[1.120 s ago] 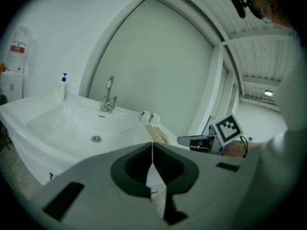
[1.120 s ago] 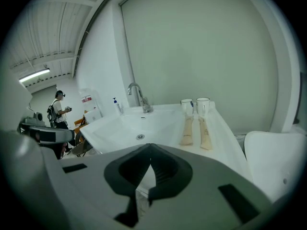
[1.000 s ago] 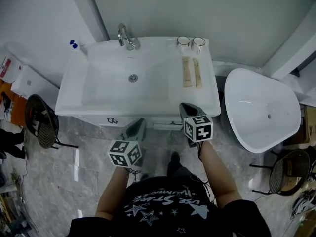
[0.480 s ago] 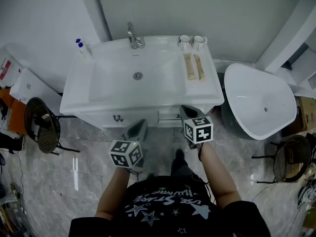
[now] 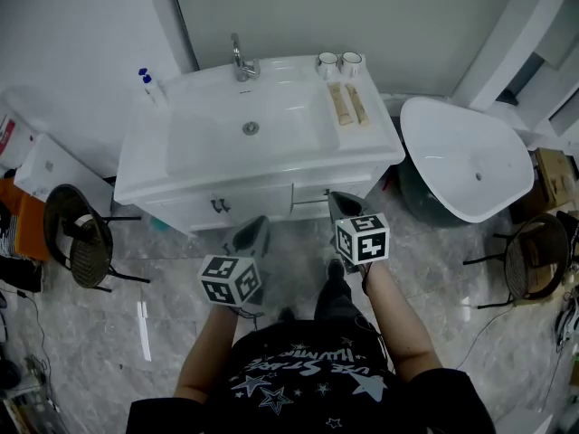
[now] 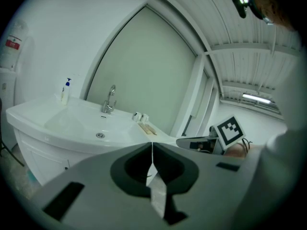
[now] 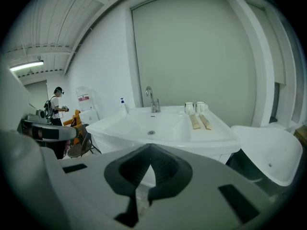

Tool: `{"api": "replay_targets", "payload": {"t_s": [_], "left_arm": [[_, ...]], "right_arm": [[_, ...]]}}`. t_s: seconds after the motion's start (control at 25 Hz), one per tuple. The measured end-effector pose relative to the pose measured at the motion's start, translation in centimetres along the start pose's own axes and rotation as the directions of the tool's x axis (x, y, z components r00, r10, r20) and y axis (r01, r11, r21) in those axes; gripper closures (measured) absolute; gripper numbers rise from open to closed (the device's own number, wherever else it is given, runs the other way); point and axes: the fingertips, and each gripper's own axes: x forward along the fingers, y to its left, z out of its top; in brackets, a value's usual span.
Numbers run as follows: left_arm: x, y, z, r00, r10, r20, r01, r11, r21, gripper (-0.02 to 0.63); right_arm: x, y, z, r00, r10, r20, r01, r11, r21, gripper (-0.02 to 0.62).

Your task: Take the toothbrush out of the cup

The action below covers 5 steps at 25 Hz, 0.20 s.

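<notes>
I hold the left gripper [image 5: 257,226] and right gripper [image 5: 341,199] with fingers clenched empty, well short of the cups [image 5: 327,61] at the bench's [image 5: 380,136] far right corner, nearer my right; any toothbrush inside is too small to see.

cups: I see two white cups [image 5: 327,61], upright, side by side, back right on sink top [image 5: 376,135] | two tan sticks [image 5: 339,105] flat just in front
</notes>
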Motion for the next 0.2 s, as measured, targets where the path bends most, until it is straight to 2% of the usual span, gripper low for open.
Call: {"api": "replay_targets", "payload": {"t_s": [0.2], "left_arm": [[-2.7, -0.3, -1.3, 1.000, -0.011, -0.008, 0.011, 1.000, 0.005, 0.586]], "right_arm": [[-2.0, 2.4, -1.5, 1.000, -0.005, 0.002, 0.005, 1.000, -0.001, 0.581]]}}
